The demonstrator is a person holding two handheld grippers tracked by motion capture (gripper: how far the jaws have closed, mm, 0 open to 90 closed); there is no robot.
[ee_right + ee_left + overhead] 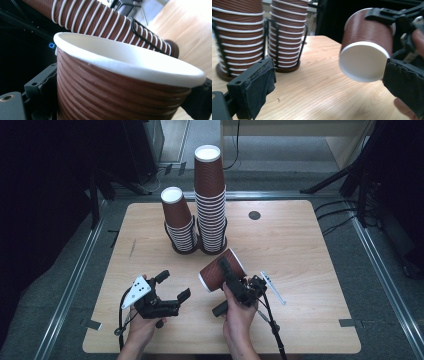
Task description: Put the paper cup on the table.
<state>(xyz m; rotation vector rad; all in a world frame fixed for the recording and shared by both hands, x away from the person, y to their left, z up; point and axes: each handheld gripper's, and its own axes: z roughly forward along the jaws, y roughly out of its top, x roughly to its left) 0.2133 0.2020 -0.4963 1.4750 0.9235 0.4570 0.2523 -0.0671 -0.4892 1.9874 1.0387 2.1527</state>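
High view: right claw [226, 270] grips one ribbed brown paper cup [222, 270], lifted off the counter [300, 250]; left claw [172, 285] gapes empty beside it. Stacking onto the racked cup stacks [210, 205] beyond remains.

Both forearms come in over the near edge of the table [300, 330]. The left hand [141, 325] grips the left gripper [172, 285] low over the table, angled up and right, its jaws spread wide with nothing between the pads. The right hand [239, 312] holds the right gripper [224, 270] just right of it, tilted up and left, its jaws clamped on a brown paper cup [221, 270], raised off the table.
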